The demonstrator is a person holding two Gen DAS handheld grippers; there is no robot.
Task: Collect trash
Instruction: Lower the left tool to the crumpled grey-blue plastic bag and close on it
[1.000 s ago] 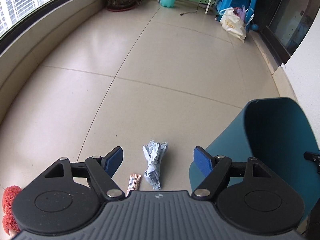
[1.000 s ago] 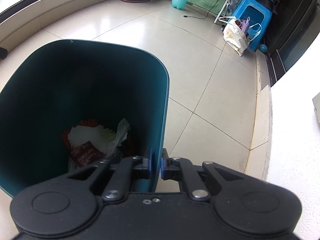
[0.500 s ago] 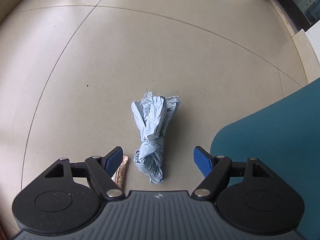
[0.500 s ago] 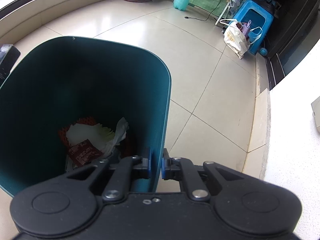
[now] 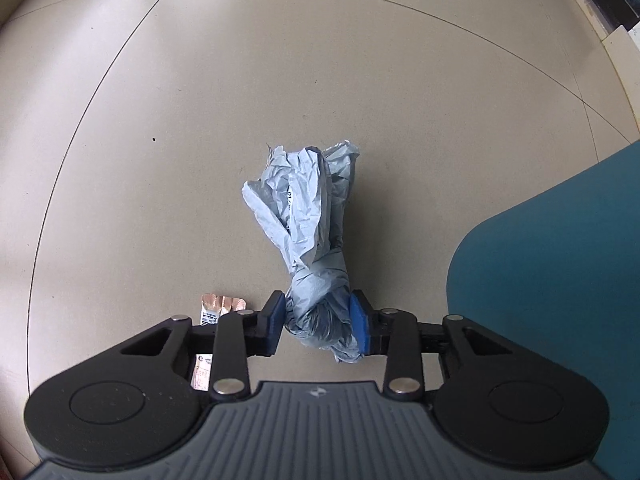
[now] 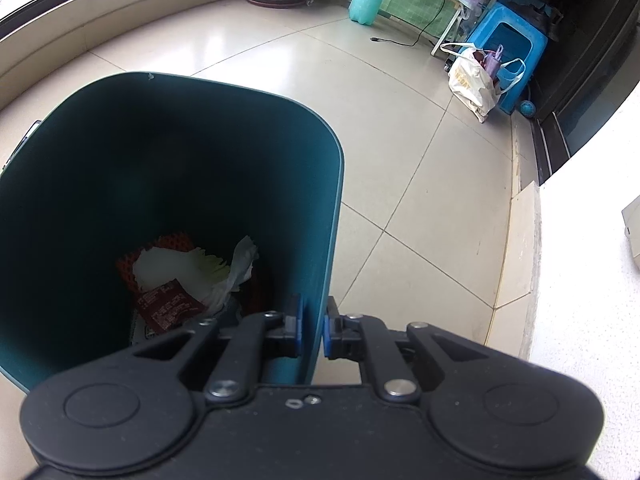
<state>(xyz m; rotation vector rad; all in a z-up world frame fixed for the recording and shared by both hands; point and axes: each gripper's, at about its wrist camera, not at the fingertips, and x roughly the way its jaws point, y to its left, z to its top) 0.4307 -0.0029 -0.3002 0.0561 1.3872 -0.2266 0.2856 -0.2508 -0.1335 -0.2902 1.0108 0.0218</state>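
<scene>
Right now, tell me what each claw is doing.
Left claw: closed on the crumpled blue bag.
Right claw: closed on the bin wall.

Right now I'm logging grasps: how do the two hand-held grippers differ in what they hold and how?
The left hand-held gripper pinches a crumpled blue-grey bag at its knotted end, on the floor; the right hand-held gripper clamps the thin wall of the teal bin. The left's pads sit wider apart around soft bulk; the right's are nearly together. Both are shut on something.
</scene>
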